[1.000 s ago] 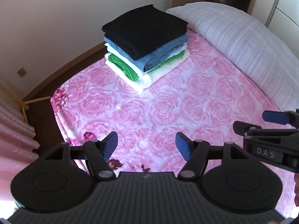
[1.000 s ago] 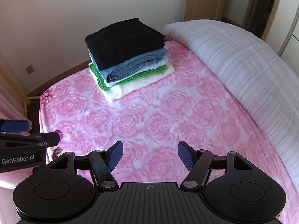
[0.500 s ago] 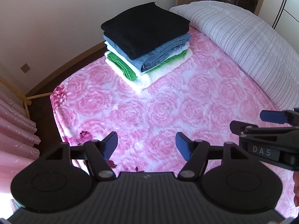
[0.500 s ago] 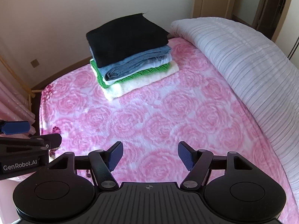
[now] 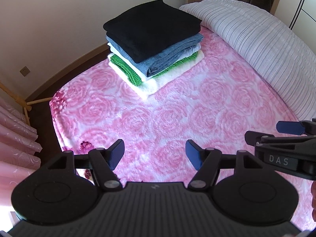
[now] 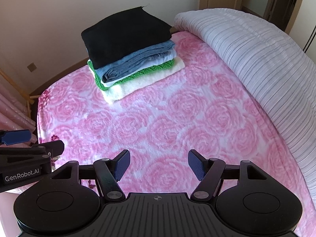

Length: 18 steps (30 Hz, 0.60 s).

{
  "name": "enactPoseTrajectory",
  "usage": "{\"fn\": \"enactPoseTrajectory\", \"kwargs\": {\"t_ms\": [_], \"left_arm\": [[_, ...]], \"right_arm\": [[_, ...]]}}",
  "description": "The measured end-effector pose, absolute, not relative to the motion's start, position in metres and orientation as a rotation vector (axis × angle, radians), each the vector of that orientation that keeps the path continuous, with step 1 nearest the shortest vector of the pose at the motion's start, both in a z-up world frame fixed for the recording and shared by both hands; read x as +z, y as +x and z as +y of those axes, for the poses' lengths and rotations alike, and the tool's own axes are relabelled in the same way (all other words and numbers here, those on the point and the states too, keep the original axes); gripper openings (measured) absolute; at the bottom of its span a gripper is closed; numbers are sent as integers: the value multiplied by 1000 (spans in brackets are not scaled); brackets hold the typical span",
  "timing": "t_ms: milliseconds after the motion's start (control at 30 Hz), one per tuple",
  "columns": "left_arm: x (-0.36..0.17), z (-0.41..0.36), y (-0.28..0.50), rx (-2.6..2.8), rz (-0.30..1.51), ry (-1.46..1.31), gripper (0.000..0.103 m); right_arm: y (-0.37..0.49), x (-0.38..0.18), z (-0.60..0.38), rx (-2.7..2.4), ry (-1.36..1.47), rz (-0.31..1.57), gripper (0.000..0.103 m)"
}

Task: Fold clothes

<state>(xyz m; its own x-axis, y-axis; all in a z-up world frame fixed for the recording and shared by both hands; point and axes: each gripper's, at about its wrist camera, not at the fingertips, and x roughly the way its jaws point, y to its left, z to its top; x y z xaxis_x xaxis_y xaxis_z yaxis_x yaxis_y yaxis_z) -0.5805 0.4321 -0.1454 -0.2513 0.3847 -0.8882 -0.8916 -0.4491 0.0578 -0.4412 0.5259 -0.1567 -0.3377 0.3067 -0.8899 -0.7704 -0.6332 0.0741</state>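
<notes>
Bed: we see a pink rose-patterned blanket (image 5: 167,118) spread flat across most of both views, with nothing loose lying on the open part of it.
Quilt: a pale striped quilt (image 6: 256,59) lies rolled along the right side of the bed, well apart from the clothes.
Stack of clothes: we find the folded pile (image 5: 154,45) at the far left corner of the blanket, near the wall (five layers as far as we can count).
Layers: a black piece (image 6: 126,33) on top, then a blue one (image 6: 138,61), a thin white one, a green knit (image 5: 126,71), and a cream fleece (image 6: 142,81) at the bottom, touching the blanket.
Progress: we judge the folding largely done, since every garment in view is folded and stacked; no unfolded garment shows in either view, so what is left, if anything, lies out of sight.
Containers: we see none, no basket or box; the stack sits straight on the bed.
Left gripper (image 5: 155,155): its jaws stand wide apart with nothing between them, over the near part of the blanket.
Right gripper (image 6: 159,165): likewise spread wide and empty, just beside the left one.
</notes>
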Motion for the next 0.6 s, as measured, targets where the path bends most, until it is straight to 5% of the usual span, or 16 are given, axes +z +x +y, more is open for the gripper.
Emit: {"fn": "enactPoseTrajectory", "kwargs": {"t_ms": [600], "left_arm": [[-156,452,-594,1833,731,-1082,65]], "right_arm": [[-456,-167,546,2004,-1210,672,69]]}}
